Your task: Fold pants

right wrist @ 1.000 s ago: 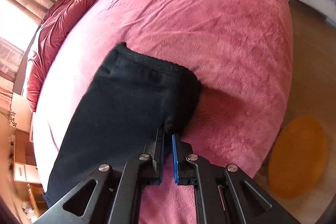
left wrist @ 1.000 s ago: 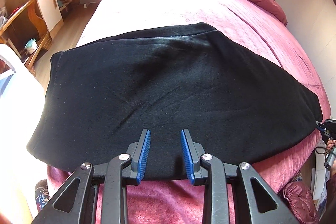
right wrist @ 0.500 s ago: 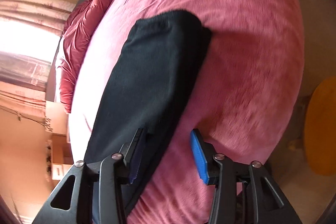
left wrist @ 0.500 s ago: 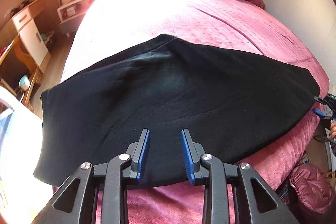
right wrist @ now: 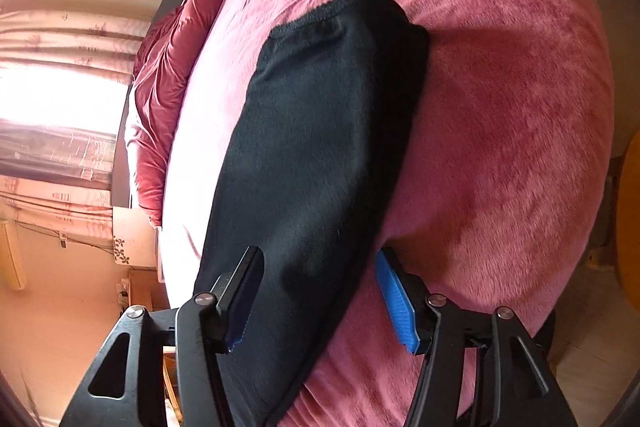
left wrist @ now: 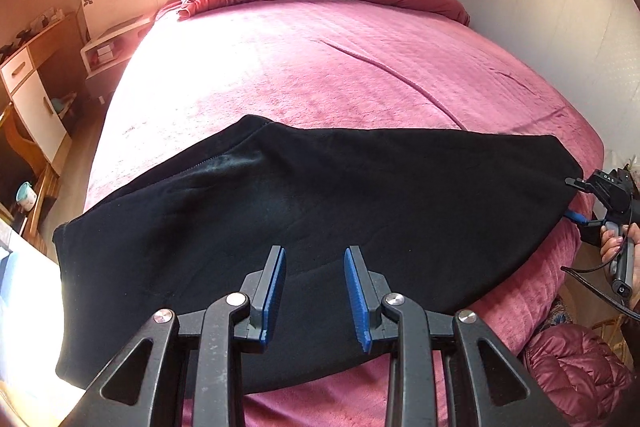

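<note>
pants (left wrist: 320, 211) | near edge cut off | behind left tool (left wrist: 314, 293)

Left gripper (left wrist: 314, 291): matte black linkage arms with triangular cut-outs, round silver pivot screws, two flat black fingers (left wrist: 269, 287) lined with ribbed blue pads.
Right gripper (right wrist: 320, 301): same build; black arms, silver screws, blue ribbed pads on black fingers (right wrist: 394, 293). From the left wrist view its black body carries small white lettering, too small to read, a grey handle and a black cable (left wrist: 592, 287).
Hand (left wrist: 614, 245): on that handle; sleeve unclear.
</note>
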{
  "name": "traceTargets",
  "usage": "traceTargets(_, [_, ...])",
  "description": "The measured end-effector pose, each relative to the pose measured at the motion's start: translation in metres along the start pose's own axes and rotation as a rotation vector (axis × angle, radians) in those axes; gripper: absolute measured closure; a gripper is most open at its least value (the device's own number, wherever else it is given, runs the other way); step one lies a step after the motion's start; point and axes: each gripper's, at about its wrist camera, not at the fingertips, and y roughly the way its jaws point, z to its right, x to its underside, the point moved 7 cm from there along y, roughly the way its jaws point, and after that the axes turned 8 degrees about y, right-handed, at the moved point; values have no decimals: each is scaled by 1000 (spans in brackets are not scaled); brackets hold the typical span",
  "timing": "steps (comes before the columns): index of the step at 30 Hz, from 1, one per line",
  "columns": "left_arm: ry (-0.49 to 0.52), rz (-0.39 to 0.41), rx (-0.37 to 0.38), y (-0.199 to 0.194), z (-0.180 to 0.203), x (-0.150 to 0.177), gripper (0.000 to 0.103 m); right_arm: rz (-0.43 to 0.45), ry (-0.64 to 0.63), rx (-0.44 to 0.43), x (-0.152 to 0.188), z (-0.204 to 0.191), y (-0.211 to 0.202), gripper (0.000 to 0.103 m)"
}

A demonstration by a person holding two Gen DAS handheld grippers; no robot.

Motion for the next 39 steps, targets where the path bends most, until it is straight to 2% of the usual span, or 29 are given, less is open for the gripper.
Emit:
traceTargets(16, [-2,-94,23,34,18,6,72,42,57,-16,-23,-10,15,43])
traceTargets(20, [-39,-143,31,46,14,17,72,49,74,-25,-26,-12,17,41])
traceTargets(25, [-136,-199,35,58,-1,34,72,45,97,-40,-30,-11,18,41])
traceTargets(31, [-216,-195,44,55,-14,39,72,47,96,-59,-36,-18,19,42])
traceTargets(34, [-221,-193,46,52,-14,40,72,49,73,-48,-39,-24,18,61])
traceTargets(36, [-220,-192,49,51,-13,41,72,57,32,-27,-40,-31,15,81])
traceTargets(39, [-228,-191,58,49,-13,42,72,64,-53,-10,-37,-51,9,83])
